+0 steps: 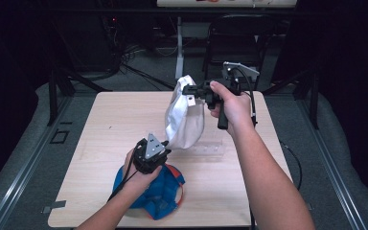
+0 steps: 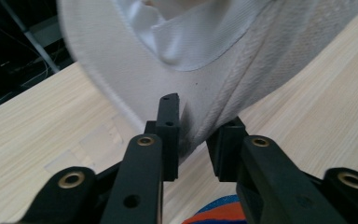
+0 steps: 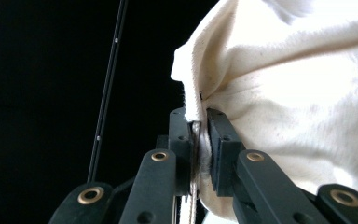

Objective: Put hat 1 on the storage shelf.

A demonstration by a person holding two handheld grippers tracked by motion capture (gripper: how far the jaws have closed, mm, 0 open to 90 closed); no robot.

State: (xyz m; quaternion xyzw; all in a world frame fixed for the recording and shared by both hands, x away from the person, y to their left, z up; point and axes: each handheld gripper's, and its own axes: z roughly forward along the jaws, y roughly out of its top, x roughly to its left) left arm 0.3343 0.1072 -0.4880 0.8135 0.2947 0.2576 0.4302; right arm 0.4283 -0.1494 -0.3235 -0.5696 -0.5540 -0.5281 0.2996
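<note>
Toward the near left of the wooden table [image 1: 100, 143], a blue cap [image 1: 160, 194] with orange trim lies flat under the person's left hand [image 1: 136, 179], set aside there while the work goes on above it. Just over it, the left gripper [image 1: 165, 143] reaches up to the lower edge of the white cap [image 1: 184, 115], which hangs in the air over the middle of the table rather than resting on it. In the left gripper view the jaws stand slightly apart with the brim of the white cap [image 2: 205, 84] running down between them; the fabric touches the left jaw, but a gap shows on the other side, so I judge this grip as not yet closed, more a steadying of the low end than a hold. A clear plastic stand [image 1: 211, 149] sits on the table just behind and right of that low end, perhaps where the cap is meant to go. Farther right and higher, the right gripper [image 1: 191, 91] carries the cap's weight: in the right gripper view its jaws are pressed together on a fold of the white cloth [image 3: 284, 93], pinching the crown's edge so the cap dangles open-side toward the left hand. The right hand [image 1: 232, 105] holds the handle upright, which keeps the cap stretched between the two tools.
</note>
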